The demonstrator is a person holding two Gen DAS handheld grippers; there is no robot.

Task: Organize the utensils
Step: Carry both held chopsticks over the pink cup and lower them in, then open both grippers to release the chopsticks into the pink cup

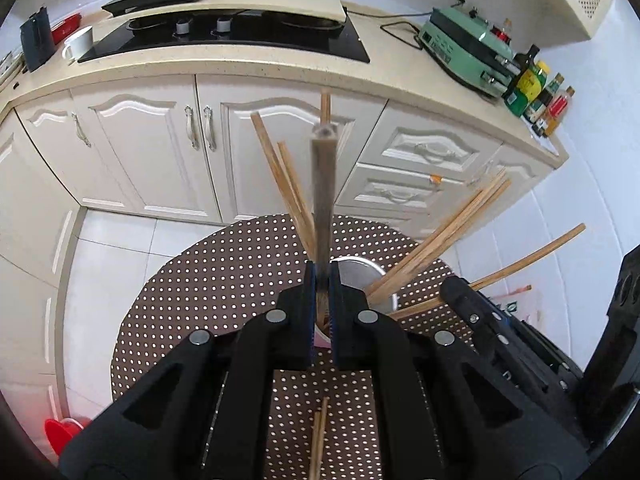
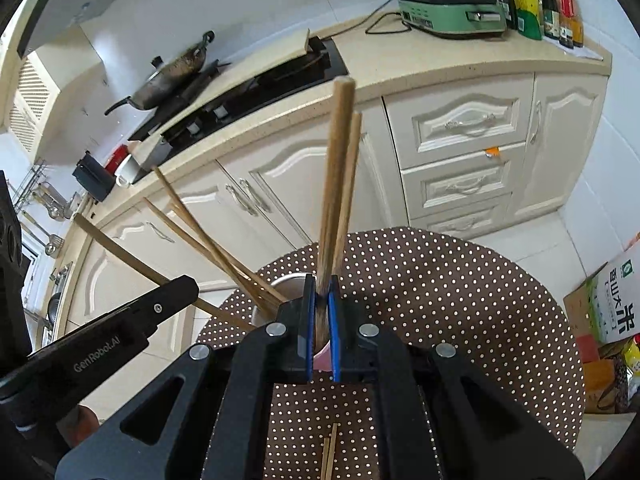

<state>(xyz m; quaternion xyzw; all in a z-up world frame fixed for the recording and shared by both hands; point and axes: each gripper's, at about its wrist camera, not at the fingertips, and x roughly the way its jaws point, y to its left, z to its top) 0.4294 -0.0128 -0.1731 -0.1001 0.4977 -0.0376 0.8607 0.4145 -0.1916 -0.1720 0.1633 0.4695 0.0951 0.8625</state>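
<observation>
My left gripper is shut on a wooden chopstick that stands up from its jaws, just above a pale cup on the dotted table. Several chopsticks lean out of that cup. My right gripper is shut on a pair of chopsticks pointing upward, over the same cup. Each gripper shows in the other's view: the right one at the right, the left one at the left. Two loose chopsticks lie on the cloth below the jaws.
The round table wears a brown cloth with white dots. Behind it run cream cabinets under a counter with a black hob, a green appliance and bottles. Boxes stand by the table's right.
</observation>
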